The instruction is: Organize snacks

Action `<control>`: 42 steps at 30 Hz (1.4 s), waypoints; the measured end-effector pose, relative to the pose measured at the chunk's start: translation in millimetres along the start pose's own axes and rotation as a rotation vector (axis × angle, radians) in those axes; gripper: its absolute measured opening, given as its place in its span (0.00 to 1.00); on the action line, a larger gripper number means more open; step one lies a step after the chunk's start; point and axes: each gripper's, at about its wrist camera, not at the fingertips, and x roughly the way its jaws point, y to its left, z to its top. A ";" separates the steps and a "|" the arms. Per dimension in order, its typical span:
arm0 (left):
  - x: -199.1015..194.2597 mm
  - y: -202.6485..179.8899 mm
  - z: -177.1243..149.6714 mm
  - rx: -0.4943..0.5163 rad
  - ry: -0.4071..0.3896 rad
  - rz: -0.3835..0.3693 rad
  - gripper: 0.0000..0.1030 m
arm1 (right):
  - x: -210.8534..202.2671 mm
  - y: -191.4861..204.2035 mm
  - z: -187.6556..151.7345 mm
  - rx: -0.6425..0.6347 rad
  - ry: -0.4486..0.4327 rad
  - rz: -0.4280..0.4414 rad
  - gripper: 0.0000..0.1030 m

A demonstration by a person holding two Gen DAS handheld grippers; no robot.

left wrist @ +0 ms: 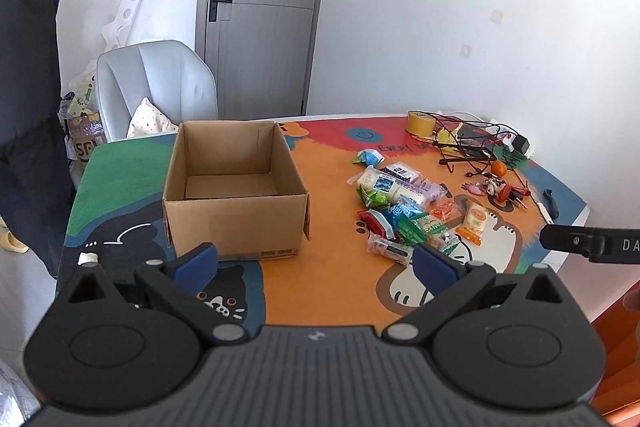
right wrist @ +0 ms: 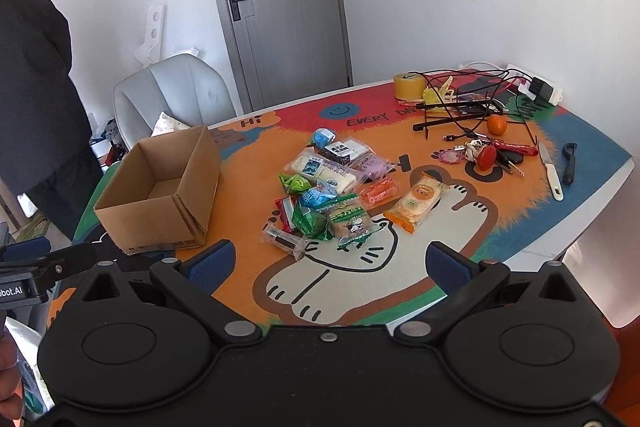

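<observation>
An open, empty cardboard box point(left wrist: 236, 195) point(right wrist: 160, 187) stands on the colourful cartoon table mat. To its right lies a loose pile of wrapped snacks point(left wrist: 400, 211) point(right wrist: 332, 187), with an orange packet point(right wrist: 416, 203) point(left wrist: 474, 223) at its right edge. My left gripper point(left wrist: 316, 263) is open above the near table edge, in front of the box, holding nothing. Near the front edge, below the snack pile, my right gripper point(right wrist: 332, 267) also stands open with nothing between its blue pads.
At the far right of the table lie a tape roll point(right wrist: 408, 86), tangled black cables point(right wrist: 464, 103), an orange fruit point(right wrist: 497, 125), keys point(right wrist: 492, 155), a knife point(right wrist: 550, 171) and a peeler point(right wrist: 569, 163). A grey chair point(left wrist: 156, 83) and a person in dark clothing point(left wrist: 28, 67) stand behind left.
</observation>
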 end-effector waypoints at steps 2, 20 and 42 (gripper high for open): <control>0.4 0.2 0.1 0.000 0.000 -0.001 1.00 | -0.2 0.1 0.9 -0.003 -0.001 -0.002 1.00; 1.7 0.6 -1.5 0.000 0.003 -0.004 1.00 | 1.3 0.1 1.1 -0.001 0.011 -0.008 1.00; 1.1 -6.1 3.0 0.022 -0.011 -0.004 1.00 | 4.2 -4.7 1.6 0.001 0.006 -0.008 1.00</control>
